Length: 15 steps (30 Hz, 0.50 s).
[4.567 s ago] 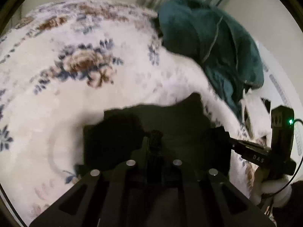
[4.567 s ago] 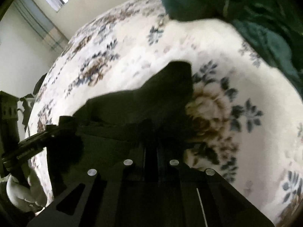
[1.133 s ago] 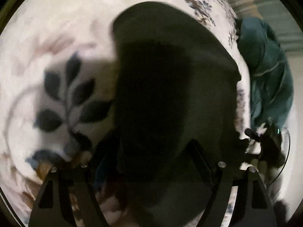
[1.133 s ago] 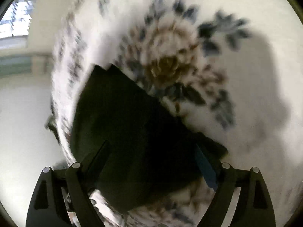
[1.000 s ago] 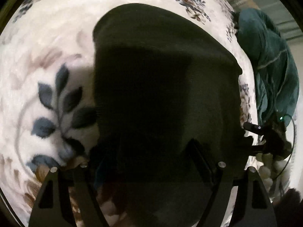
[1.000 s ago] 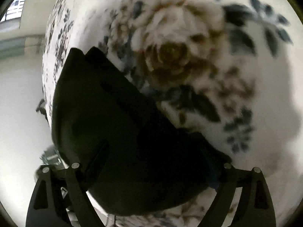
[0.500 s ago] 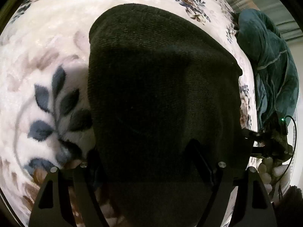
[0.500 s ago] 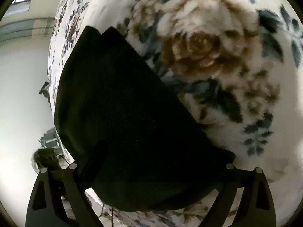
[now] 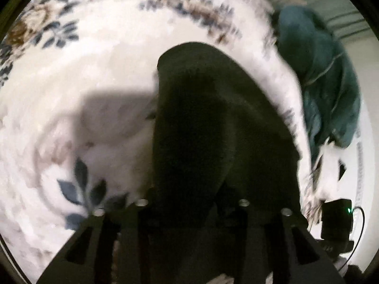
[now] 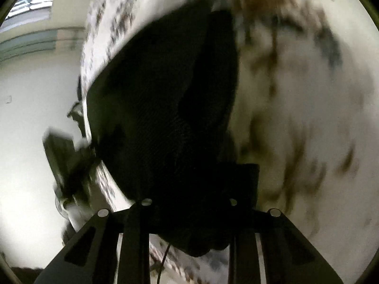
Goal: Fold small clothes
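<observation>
Left wrist: my left gripper point(image 9: 191, 215) is closing with the dark knit garment point(image 9: 213, 127) between its fingers; its long axis runs away from the camera over the fuzzy floral blanket point(image 9: 94, 94). A teal blanket point(image 9: 327, 90) lies heaped at right.

Right wrist: my right gripper point(image 10: 189, 213) is closing on the same garment's point(image 10: 161, 108) near edge; the ribbed cloth stretches up and away. The frame is blurred and I can read no writing.

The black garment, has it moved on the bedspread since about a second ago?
Yes. In the right wrist view the black garment has folded in, its right edge pulled off the brown rose on the floral bedspread.
</observation>
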Tool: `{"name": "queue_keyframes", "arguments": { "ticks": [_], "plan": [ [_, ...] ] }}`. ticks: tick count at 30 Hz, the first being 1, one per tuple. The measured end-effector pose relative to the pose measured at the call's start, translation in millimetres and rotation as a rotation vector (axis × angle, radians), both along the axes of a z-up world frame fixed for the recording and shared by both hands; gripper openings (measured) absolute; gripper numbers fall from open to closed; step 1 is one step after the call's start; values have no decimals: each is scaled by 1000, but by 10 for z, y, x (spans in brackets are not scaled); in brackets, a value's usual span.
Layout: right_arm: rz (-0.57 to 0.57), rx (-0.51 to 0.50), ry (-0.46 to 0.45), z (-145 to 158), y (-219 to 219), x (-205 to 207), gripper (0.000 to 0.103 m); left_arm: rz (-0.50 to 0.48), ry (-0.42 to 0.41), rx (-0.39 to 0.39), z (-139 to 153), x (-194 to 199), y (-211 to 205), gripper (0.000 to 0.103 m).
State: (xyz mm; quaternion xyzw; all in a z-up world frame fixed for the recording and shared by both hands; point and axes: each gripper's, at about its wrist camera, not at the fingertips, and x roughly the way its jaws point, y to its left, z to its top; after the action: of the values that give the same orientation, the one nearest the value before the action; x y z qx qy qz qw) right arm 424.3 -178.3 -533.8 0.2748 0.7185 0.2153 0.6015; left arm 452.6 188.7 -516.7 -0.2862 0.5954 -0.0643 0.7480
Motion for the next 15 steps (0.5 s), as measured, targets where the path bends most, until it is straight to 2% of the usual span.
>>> {"name": "queue_keyframes", "arguments": {
  "ticks": [2, 4, 5, 6, 8, 10, 12, 15],
  "plan": [
    [44, -109, -12, -52, 51, -103, 28, -4, 25, 25, 38, -42, 16, 39],
    [63, -189, -27, -64, 1, -59, 42, 34, 18, 69, 182, -145, 62, 43],
    [38, -204, -30, -38, -74, -12, 43, 49, 9, 92, 241, -178, 77, 50],
    [-2, -212, -46, 19, -158, 39, 43, 69, -4, 133, 318, -209, 93, 65],
    [-78, -254, -119, 205, -323, 157, 51, 99, -33, 238, 436, -227, 117, 88],
    [-136, -289, -202, 385, -428, 302, 68, 123, -48, 302, 467, -166, 148, 89],
    [-156, -272, -257, 441, -446, 539, 71, 127, -30, 326, 399, -21, 184, 89],
    [-99, -246, -288, 276, -283, 994, 71, 125, -23, 354, 317, 214, 207, 89]
  ]
}}
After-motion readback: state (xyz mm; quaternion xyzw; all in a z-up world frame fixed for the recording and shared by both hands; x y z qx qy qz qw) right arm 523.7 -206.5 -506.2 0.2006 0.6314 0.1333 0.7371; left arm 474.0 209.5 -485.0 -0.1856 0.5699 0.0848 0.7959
